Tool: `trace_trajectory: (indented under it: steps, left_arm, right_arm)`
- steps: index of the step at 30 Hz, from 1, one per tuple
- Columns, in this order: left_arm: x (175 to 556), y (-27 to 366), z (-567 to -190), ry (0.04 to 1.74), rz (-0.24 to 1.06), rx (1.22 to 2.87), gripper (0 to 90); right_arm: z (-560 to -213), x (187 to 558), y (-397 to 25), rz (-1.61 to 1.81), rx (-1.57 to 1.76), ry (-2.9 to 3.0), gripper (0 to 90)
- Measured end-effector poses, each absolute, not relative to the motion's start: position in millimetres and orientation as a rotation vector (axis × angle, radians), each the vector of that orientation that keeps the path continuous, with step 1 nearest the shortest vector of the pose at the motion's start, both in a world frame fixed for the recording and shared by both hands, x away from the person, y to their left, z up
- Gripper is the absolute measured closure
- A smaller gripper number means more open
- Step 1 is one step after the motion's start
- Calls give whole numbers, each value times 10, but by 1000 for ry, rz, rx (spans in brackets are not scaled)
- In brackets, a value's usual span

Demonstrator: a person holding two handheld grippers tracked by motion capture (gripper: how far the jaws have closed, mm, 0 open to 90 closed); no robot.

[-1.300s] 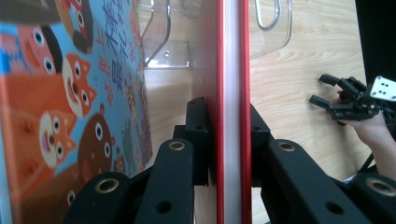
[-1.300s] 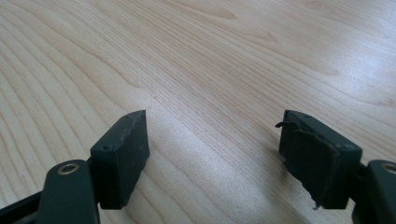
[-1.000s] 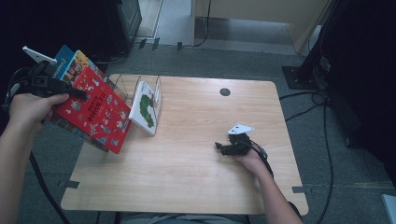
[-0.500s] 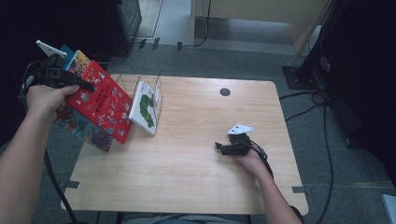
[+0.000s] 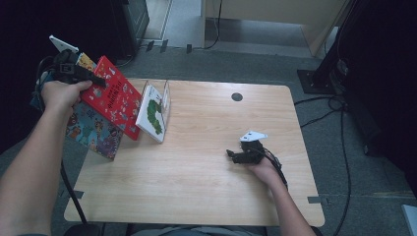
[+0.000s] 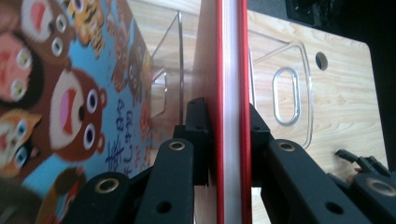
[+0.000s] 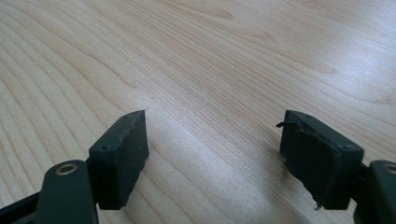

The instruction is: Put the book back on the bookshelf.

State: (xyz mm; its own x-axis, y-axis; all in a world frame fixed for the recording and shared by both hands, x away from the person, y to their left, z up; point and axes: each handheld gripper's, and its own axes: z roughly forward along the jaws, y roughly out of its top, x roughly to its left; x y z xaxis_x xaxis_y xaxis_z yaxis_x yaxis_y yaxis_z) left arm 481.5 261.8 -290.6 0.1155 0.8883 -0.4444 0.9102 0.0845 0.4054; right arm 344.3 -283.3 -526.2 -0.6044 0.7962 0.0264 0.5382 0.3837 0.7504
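Red book point(image 5: 112, 96) is pinched edge-on in the left tongs point(image 6: 227, 140), held tilted in the air off the bench's point(image 5: 206, 191) left-rear corner, just beside the clear rack point(image 6: 285, 93). Blue animal book point(image 5: 93, 130) leans behind it; caterpillar book point(image 5: 153, 114) is already in the rack. Right tongs point(image 7: 212, 154) are spread, holding nothing, low over bare wood near the right side. Step looks like slotting the red book. Next move probably needs the spine squared to a free slot, then lowering.
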Motion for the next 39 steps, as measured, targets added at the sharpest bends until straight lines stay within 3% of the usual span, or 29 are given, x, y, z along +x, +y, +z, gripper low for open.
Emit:
trace_trajectory:
  steps: [20,28,39]
  left_arm:
    - [4989,2539,-3082,1764,-41,1766,767]
    - [4954,2596,-2973,1786,12,1808,592]
    - [4771,2780,-2598,1706,16,1748,545]
  right_arm:
    - [-5264,3373,-2893,1049,1198,2280,231]
    - [-5263,3366,-2898,1047,1201,2278,231]
    - [-5263,3359,-2901,1048,1205,2278,230]
